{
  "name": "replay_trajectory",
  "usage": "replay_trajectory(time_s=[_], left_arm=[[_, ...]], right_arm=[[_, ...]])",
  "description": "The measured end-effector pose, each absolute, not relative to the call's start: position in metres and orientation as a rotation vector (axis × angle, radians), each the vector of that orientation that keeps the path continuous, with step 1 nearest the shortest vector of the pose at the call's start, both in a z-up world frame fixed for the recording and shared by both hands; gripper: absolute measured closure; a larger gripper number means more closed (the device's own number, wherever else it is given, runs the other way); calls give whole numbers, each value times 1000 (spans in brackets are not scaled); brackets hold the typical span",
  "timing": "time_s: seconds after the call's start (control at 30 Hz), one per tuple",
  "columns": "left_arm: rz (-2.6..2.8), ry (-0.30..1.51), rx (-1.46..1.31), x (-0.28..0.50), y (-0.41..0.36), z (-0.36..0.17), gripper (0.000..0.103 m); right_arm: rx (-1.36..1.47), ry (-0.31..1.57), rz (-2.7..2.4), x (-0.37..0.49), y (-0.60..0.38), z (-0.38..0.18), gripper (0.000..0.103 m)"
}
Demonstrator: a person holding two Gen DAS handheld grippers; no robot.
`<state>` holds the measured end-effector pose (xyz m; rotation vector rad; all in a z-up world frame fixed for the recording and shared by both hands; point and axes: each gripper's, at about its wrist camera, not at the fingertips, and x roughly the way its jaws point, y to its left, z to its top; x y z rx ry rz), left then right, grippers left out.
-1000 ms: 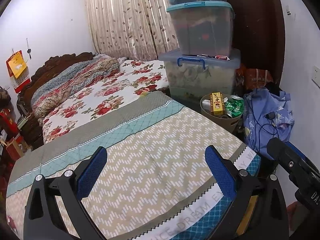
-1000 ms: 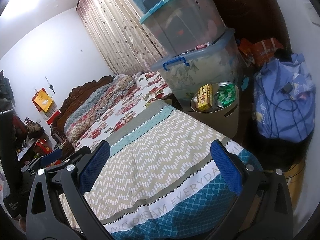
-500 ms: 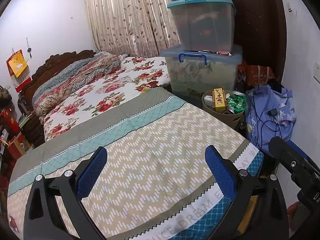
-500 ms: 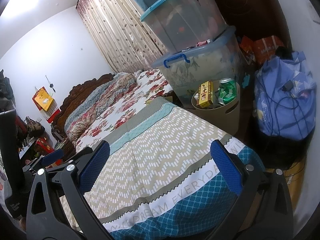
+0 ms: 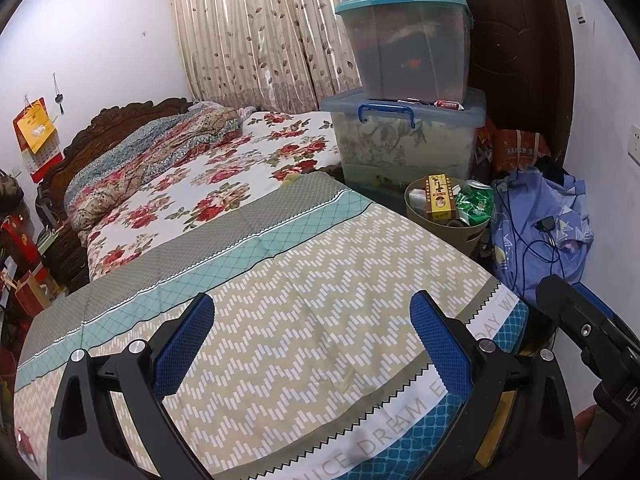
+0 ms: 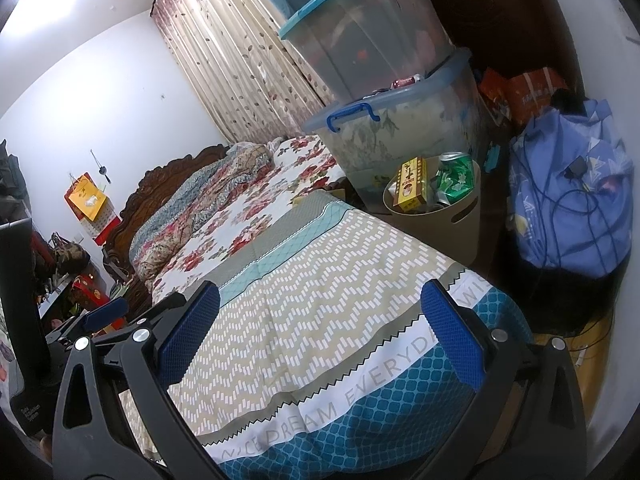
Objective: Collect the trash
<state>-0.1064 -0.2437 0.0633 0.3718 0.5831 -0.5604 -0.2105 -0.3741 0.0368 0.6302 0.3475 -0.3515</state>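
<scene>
A beige waste bin [image 5: 472, 234] [image 6: 460, 216] stands on the floor beyond the foot of the bed, beside the storage boxes. Sticking out of it are a yellow carton [image 5: 439, 198] [image 6: 412, 182] and a crumpled green packet [image 5: 476, 206] [image 6: 454, 178]. My left gripper [image 5: 312, 332] hovers open over the zigzag-patterned bedspread [image 5: 320, 280], nothing between its blue pads. My right gripper [image 6: 320, 332] is open too, above the bed's foot edge, and holds nothing. The bin lies well ahead and to the right of both.
Stacked clear storage boxes [image 5: 404, 92] [image 6: 384, 80] rise behind the bin. A blue cloth bundle with cables [image 5: 544, 224] [image 6: 572, 208] sits right of it, against a dark door. The floral bed [image 5: 224, 176] stretches left toward a carved headboard and curtains.
Both grippers have drawn back a little from the bin; the bin and boxes look slightly smaller and farther. Both stay open and empty.
</scene>
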Motion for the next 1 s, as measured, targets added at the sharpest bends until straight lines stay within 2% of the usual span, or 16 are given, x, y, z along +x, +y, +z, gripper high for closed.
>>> replay_trajectory(time_s=[1.0], left_arm=[[-557, 586, 373, -107, -242, 57, 9]], right_arm=[[639, 355, -350, -210, -374, 33, 4]])
